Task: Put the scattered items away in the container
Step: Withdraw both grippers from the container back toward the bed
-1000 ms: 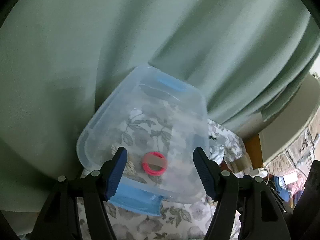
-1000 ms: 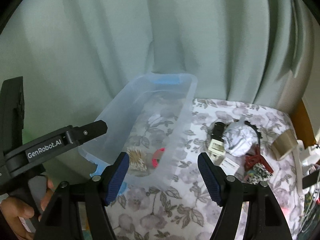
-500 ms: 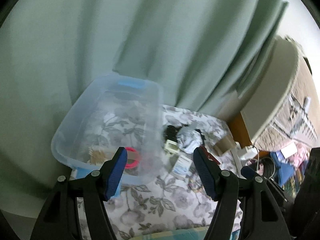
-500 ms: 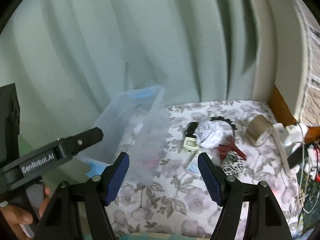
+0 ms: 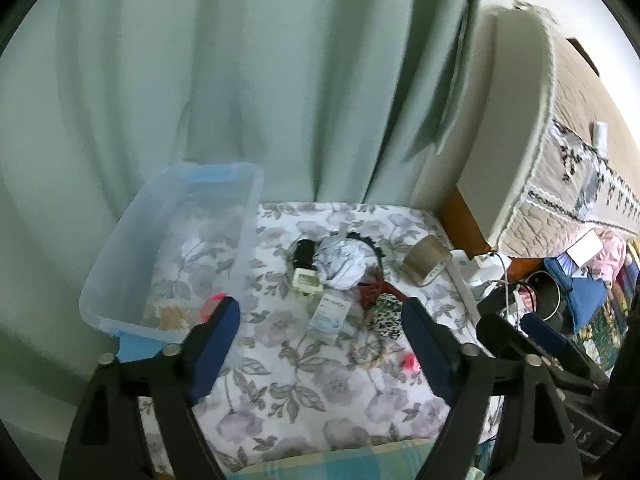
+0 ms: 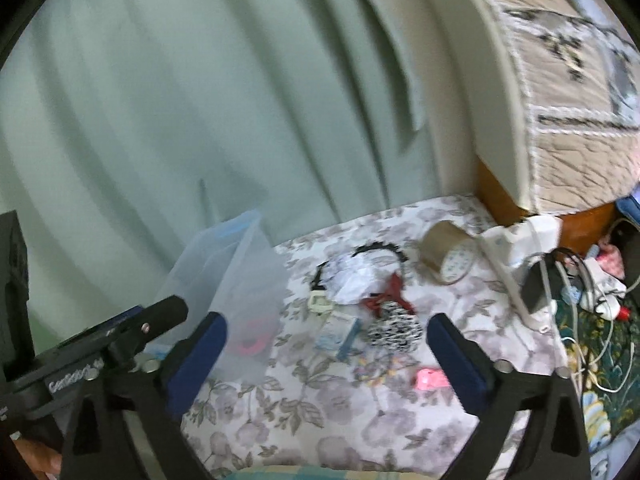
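A clear plastic bin [image 5: 120,272] [image 6: 244,264] with blue handles stands at the left of a floral-cloth table. In it lie a pink ring [image 5: 210,306] [image 6: 252,342] and a straw-coloured bristly item [image 5: 170,316]. Scattered right of it are a crumpled white paper [image 5: 344,260] [image 6: 352,280], a black headband [image 5: 370,240], a small blue-white packet [image 5: 330,316] [image 6: 338,332], a black-and-white spotted scrunchie [image 5: 384,316] [image 6: 394,328], a red bow [image 6: 390,294], a tape roll [image 5: 424,258] [image 6: 444,254] and a pink clip [image 5: 412,360] [image 6: 432,380]. My left gripper [image 5: 320,344] and right gripper [image 6: 332,356] are open, empty, above the table's front.
A green curtain [image 5: 240,80] hangs behind the table. A white power strip with cables [image 5: 480,276] [image 6: 516,264] lies at the table's right edge. A quilted bed [image 5: 580,160] and floor clutter [image 5: 580,280] are to the right.
Both views have swung right and pulled back from the bin, so the scattered items on the cloth now lie between the fingers. Both grippers stay open.
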The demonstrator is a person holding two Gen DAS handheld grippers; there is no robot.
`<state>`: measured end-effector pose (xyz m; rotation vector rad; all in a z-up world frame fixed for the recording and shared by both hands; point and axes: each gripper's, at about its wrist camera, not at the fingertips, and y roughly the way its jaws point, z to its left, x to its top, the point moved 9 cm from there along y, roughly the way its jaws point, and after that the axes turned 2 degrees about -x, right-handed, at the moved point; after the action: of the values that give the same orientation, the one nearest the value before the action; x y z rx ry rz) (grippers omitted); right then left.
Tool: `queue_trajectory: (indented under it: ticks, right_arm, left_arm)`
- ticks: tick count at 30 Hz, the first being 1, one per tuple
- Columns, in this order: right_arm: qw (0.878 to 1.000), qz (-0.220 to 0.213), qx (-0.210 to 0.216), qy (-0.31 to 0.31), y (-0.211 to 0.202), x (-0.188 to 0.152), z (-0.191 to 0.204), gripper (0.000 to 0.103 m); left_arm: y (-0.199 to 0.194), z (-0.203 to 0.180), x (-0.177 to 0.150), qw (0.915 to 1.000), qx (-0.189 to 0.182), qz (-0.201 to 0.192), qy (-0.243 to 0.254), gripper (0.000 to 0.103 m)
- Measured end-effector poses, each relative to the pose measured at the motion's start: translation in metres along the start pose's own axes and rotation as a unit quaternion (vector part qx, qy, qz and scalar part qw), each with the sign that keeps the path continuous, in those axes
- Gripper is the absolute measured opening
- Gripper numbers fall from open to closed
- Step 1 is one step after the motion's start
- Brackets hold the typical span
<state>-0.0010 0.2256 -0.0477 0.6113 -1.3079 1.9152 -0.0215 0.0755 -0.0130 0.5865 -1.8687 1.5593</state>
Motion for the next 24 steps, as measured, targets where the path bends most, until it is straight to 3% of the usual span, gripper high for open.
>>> queue_trajectory:
  ticks: [6,13,18,24]
  right_arm:
    - [0.999,-0.024,-0.029,0.002,-0.010,0.006,-0.036,0.103]
    - [0.999,-0.022,-0.044,0.010,-0.005,-0.004,-0.067,0.103]
    - [0.998,-0.008,-0.056,0.019,0.007,-0.016,-0.093,0.103]
    - [0.994,0.026,-0.096,0.049,0.029,-0.036,-0.136,0.103]
  left_arm:
    - [0.007,-0.030,-0.004,0.9997,-0.008,0.006,0.024,0.084]
    - [0.029,-0.049,-0.019,0.9989,-0.001,0.016,0.045,0.084]
    - [0.052,-0.052,-0.035,0.9981,-0.001,0.040,0.048,0.099]
    - [0.079,-0.050,-0.052,0.9966,-0.006,0.068,0.046,0.103]
